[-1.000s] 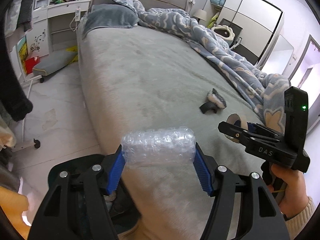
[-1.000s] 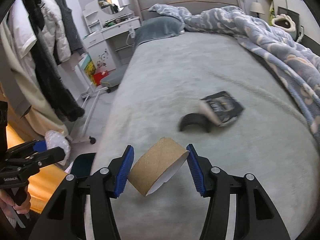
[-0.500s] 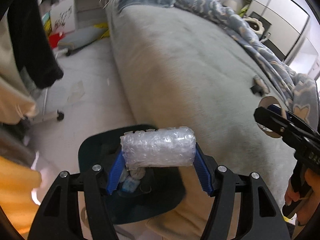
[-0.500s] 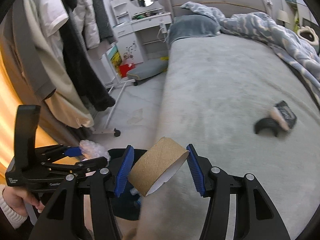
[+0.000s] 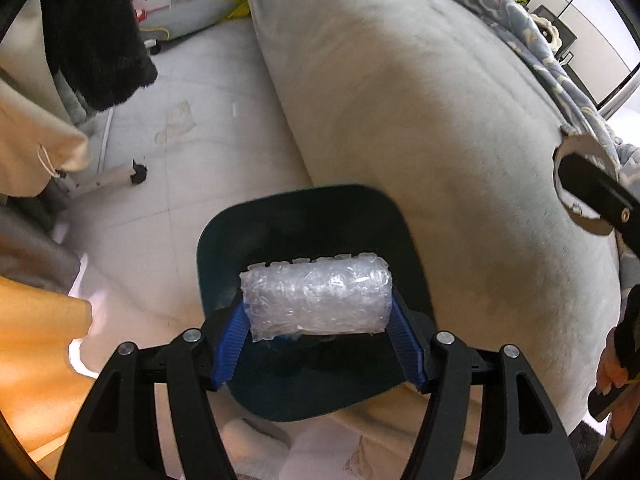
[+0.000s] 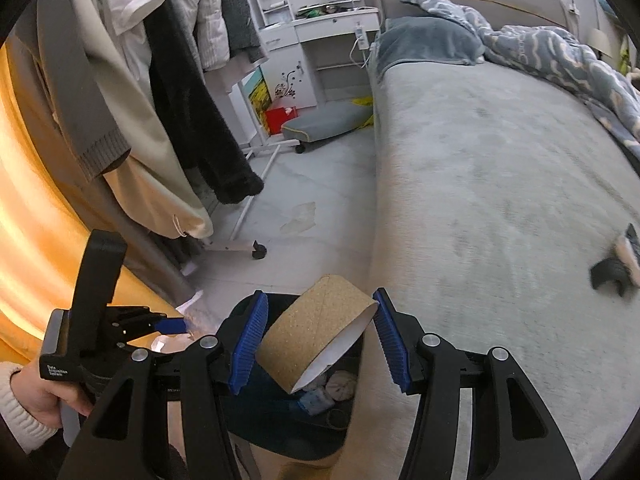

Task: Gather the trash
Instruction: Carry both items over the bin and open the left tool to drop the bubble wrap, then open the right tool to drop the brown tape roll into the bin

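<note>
- The left gripper (image 5: 316, 340) gripped a roll of bubble wrap (image 5: 318, 298) crosswise between its blue pads (image 5: 230, 340); its jaws had just been opening a little, with the roll between them.
- The roll hung directly over the dark bin (image 5: 304, 216), which stood on the pale floor (image 5: 192, 92) against the side of the bed (image 5: 420, 100).
- The right gripper (image 6: 318, 340) clamped a cardboard tube (image 6: 312, 332), tilted, its open end facing down and to the right.
- The tube sat above the bin's (image 6: 280, 436) mouth; crumpled scraps (image 6: 340, 386) lay inside.
- Further off on the bed's (image 6: 500, 160) grey cover lay a black wrapper (image 6: 614, 268).
- Coats (image 6: 176, 80) hung on a rack at left.
</note>
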`<state>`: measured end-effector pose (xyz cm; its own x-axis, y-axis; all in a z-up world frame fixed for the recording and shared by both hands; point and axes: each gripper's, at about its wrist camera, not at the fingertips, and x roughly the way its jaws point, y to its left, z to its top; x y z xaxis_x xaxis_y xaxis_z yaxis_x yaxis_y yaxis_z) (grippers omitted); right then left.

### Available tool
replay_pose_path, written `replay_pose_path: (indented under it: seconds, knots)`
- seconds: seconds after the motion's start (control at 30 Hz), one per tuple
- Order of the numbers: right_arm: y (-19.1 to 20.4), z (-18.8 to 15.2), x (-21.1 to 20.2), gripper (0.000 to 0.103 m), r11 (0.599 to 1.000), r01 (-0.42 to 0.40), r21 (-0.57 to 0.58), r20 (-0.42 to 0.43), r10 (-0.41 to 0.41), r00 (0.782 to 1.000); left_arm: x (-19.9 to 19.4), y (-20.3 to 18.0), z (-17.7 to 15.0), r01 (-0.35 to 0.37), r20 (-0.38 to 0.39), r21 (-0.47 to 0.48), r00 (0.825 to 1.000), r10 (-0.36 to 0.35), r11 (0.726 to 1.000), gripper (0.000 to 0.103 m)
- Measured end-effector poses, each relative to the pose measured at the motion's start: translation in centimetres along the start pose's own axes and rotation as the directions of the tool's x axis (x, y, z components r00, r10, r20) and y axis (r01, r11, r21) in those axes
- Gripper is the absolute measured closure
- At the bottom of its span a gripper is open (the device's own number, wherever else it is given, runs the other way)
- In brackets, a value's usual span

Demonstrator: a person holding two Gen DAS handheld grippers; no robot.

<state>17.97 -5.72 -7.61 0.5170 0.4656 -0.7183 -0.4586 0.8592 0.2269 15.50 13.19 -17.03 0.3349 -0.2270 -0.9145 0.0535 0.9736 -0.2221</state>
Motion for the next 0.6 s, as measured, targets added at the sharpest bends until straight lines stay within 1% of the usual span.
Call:
replay_pose_path:
  seconds: [0.07,0.27,0.5,0.6]
  knots:
    - [0.7,0.1,0.8,0.048,1.0,-0.003,-0.009,-0.012,0.003,1.0,0.3,0.5,-0.3,0.004,-0.02,-0.002,1.0,-0.005,1.0,0.031]
    - [2.0,0.3,3.0,0.048,1.0,-0.01,-0.026,-0.053,0.009,0.999,0.3,1.9,-0.7,0.016,-0.037,0.0,0.999,-0.016,1.0,0.021]
    - [3.6,-0.1,5.4,0.048,0.998,-0.01,-0.056,-0.108,0.004,0.994,-0.7,4.3,-0.7,0.026,-0.011,-0.023,1.0,-0.027,0.999,0.02]
    - [4.0,-0.4,6.7,0.048,0.998,-0.008,-0.063,-0.142,-0.001,0.99,-1.6,5.2,-0.6,0.006,0.024,-0.013,1.0,-0.006,1.0,0.02]
